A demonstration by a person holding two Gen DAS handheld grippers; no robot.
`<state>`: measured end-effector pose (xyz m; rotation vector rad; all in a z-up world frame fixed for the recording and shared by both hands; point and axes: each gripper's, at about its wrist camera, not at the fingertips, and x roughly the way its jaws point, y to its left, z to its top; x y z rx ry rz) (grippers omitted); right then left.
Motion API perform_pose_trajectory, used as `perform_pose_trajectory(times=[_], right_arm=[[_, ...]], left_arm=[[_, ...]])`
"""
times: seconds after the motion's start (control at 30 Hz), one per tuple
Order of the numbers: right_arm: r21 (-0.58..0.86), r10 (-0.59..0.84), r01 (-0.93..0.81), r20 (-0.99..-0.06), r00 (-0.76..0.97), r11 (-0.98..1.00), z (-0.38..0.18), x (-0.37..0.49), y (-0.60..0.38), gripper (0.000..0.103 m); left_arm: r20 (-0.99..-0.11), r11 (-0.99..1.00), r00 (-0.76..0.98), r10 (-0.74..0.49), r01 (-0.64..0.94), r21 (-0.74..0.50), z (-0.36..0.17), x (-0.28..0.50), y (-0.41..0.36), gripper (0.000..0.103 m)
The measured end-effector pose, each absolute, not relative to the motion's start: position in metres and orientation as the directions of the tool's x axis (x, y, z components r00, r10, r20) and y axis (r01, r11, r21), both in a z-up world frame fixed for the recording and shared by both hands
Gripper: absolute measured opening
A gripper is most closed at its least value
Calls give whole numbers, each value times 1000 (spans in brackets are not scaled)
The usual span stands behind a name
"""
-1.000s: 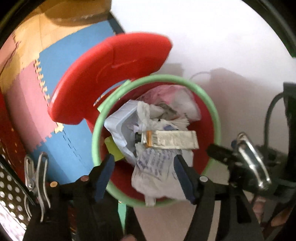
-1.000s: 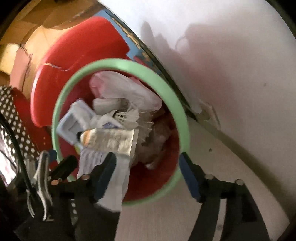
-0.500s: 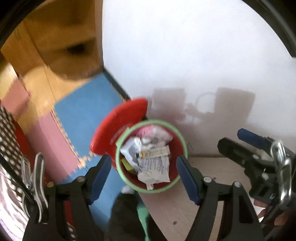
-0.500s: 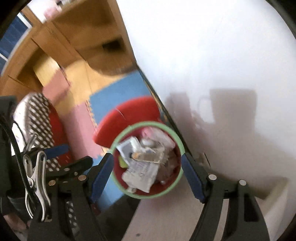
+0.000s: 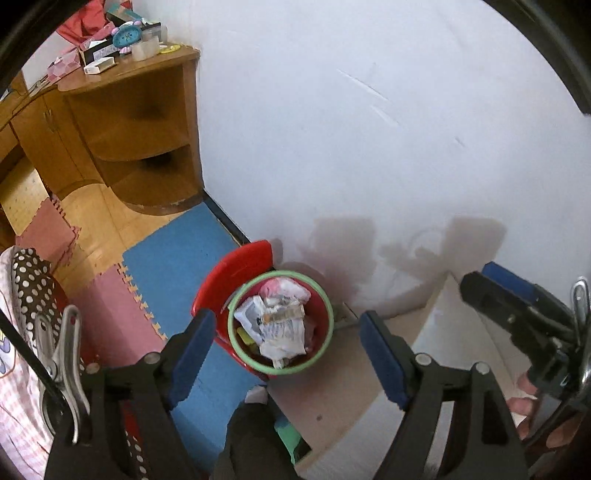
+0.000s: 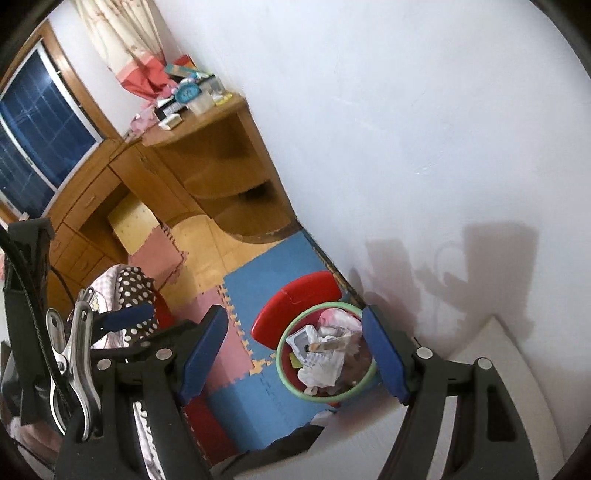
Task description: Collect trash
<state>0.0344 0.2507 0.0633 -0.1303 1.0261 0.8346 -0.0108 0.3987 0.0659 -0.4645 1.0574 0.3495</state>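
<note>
1. The left gripper (image 5: 286, 350) hangs high above the floor, its blue-padded jaws spread apart with nothing between them; they have just been opening wider.
2. The right gripper (image 6: 295, 354) is likewise aloft, jaws released and empty. It also shows at the right edge of the left wrist view, with part of a hand (image 5: 524, 391) behind it.
3. Below both, on the floor against the white wall (image 5: 369, 129), stands a red trash bin (image 5: 320, 334) with a green rim, its red lid (image 5: 229, 277) tipped back and open.
4. The bin is full of trash (image 5: 277, 328): crumpled paper, white plastic, a pinkish bag and a flat tube lying across the top.
5. Blue and pink foam mats (image 5: 173, 258) cover the floor beside the bin.
6. A dotted fabric (image 5: 29, 273) lies at the left edge.
7. Farther off, a wooden table (image 5: 140, 122) with corner shelves carries a small blue clock (image 5: 127, 35) and boxes.
8. In the right wrist view, a window (image 6: 33, 125) and a curtain (image 6: 118, 40) stand beyond it.
</note>
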Motion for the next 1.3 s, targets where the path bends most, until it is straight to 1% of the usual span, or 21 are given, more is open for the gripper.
perform_pose_trajectory(times=[0.2, 0.37, 0.53, 1.3], right_arm=[[226, 516, -652, -804, 295, 724, 58, 7, 214, 77], [239, 477, -580, -826, 300, 778, 32, 0, 185, 77], [252, 454, -529, -840, 296, 810, 14, 0, 164, 77], [264, 461, -540, -845, 270, 799, 9, -2, 166, 77]], left_arm=[[-904, 839, 427, 25, -501, -213, 48, -29, 382, 83], [-903, 858, 428, 37, -477, -191, 40, -31, 368, 83], [-901, 864, 434, 13, -458, -208, 33, -33, 364, 84], [-903, 880, 428, -37, -414, -232, 26, -25, 357, 88]])
